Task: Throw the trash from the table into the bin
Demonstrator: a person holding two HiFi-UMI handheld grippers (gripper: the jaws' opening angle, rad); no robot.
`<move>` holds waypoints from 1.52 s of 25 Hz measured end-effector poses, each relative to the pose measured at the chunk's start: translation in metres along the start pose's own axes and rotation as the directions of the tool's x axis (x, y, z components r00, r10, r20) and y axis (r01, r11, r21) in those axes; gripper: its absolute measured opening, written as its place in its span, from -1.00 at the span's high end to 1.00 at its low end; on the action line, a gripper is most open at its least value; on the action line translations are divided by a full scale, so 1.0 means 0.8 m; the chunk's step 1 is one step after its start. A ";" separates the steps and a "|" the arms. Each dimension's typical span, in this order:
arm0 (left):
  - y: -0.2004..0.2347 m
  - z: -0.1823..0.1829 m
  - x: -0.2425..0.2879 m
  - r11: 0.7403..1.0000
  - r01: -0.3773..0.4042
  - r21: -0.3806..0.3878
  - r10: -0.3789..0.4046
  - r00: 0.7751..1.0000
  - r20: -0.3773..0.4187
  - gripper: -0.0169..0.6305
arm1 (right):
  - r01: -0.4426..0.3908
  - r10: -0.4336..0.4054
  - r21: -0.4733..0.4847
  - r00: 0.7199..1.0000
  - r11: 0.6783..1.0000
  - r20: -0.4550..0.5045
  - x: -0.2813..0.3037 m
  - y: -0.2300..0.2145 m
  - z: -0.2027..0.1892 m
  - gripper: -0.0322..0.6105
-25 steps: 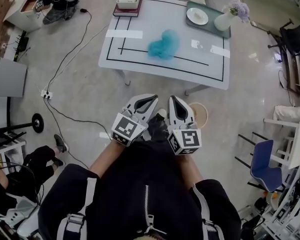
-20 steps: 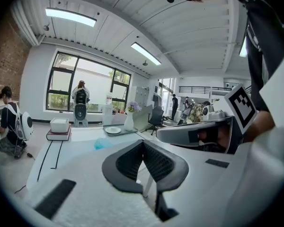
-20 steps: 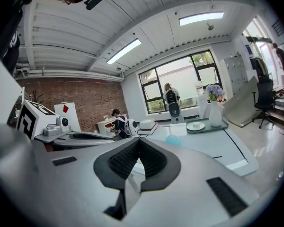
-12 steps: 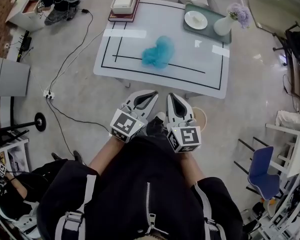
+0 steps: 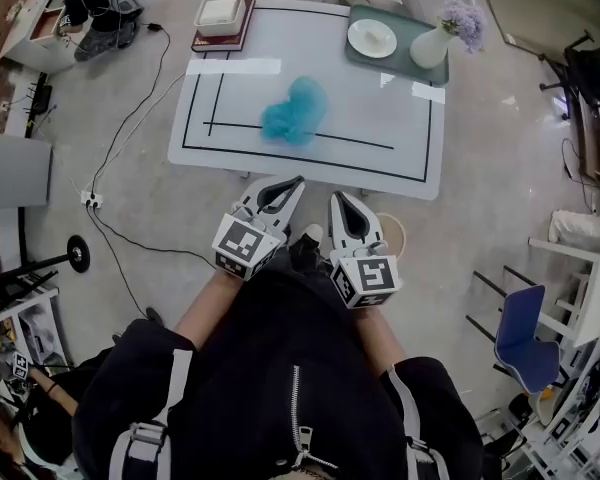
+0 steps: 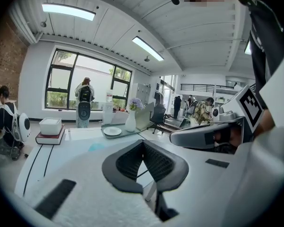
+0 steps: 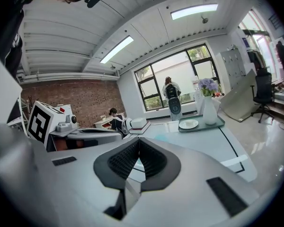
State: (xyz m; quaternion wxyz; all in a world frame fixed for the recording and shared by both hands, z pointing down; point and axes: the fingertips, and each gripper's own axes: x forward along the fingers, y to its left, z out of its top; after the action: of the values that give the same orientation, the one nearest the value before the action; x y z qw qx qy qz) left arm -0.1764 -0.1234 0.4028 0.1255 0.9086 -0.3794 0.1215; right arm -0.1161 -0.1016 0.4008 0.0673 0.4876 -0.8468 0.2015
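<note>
A crumpled teal piece of trash (image 5: pixel 293 111) lies near the middle of the white table (image 5: pixel 405 153); it shows as a teal patch (image 6: pixel 98 146) in the left gripper view and a pale teal patch (image 7: pixel 163 137) in the right gripper view. Both grippers are held side by side just short of the table's near edge, pointing at it. My left gripper (image 5: pixel 297 182) is shut and empty, its pads meeting (image 6: pixel 143 143). My right gripper (image 5: pixel 338 200) is shut too, nothing between its pads (image 7: pixel 138 141). A round beige bin (image 5: pixel 395 234) stands on the floor by the table's near edge, partly hidden behind the right gripper.
On the table's far side stand a white box on books (image 5: pixel 222 14), a green tray with a plate (image 5: pixel 372 38) and a vase of flowers (image 5: pixel 432 41). Cables (image 5: pixel 130 118) run over the floor at the left. A blue chair (image 5: pixel 520 328) stands at the right.
Both grippers have moved forward together towards the table, whose near edge now lies just ahead of their tips. Both stay shut and empty.
</note>
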 end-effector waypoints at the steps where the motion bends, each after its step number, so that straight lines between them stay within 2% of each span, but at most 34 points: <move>1: 0.005 0.000 0.006 1.000 0.003 0.003 -0.003 1.000 -0.002 0.93 | 0.005 -0.005 -0.001 1.000 1.000 0.000 0.004 -0.002 0.001 0.87; 10: 0.035 0.008 0.047 0.997 0.077 0.015 -0.077 0.997 0.021 0.93 | 0.067 -0.067 0.007 0.998 0.998 0.013 0.040 -0.026 0.023 0.87; 16: 0.068 0.014 0.060 0.998 0.062 0.011 -0.062 0.998 0.014 0.93 | 0.074 -0.074 -0.002 0.997 0.997 0.021 0.067 -0.023 0.037 0.87; 25: 0.101 -0.007 0.094 0.997 0.067 0.044 -0.066 0.998 -0.023 0.92 | 0.110 -0.110 -0.013 0.994 0.994 0.011 0.085 -0.031 0.042 0.87; 26: 0.104 -0.013 0.098 0.996 0.073 0.045 -0.071 0.997 -0.037 0.88 | 0.118 -0.118 -0.009 0.993 0.993 0.012 0.086 -0.034 0.044 0.87; 29: 0.113 -0.034 0.109 0.995 0.089 0.043 -0.085 0.993 -0.084 0.49 | 0.142 -0.141 -0.001 0.990 0.990 0.013 0.092 -0.040 0.045 0.87; 32: 0.128 -0.046 0.119 0.997 0.062 0.049 -0.057 0.993 -0.104 0.21 | 0.163 -0.163 -0.002 0.987 0.987 0.013 0.097 -0.044 0.046 0.87; 34: 0.142 -0.050 0.126 0.997 0.022 0.068 -0.015 0.995 -0.104 -0.14 | 0.180 -0.180 0.000 0.984 0.984 0.011 0.099 -0.048 0.046 0.87; 38: 0.155 -0.055 0.137 0.997 0.001 0.083 0.008 0.994 -0.109 -0.30 | 0.211 -0.211 0.007 0.977 0.977 0.009 0.099 -0.056 0.047 0.87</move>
State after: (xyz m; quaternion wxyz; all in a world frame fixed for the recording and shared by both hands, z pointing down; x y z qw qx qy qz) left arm -0.1965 -0.2661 0.4954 0.1079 0.9043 -0.3682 0.1870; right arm -0.1157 -0.1998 0.4035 0.0826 0.5760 -0.7900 0.1934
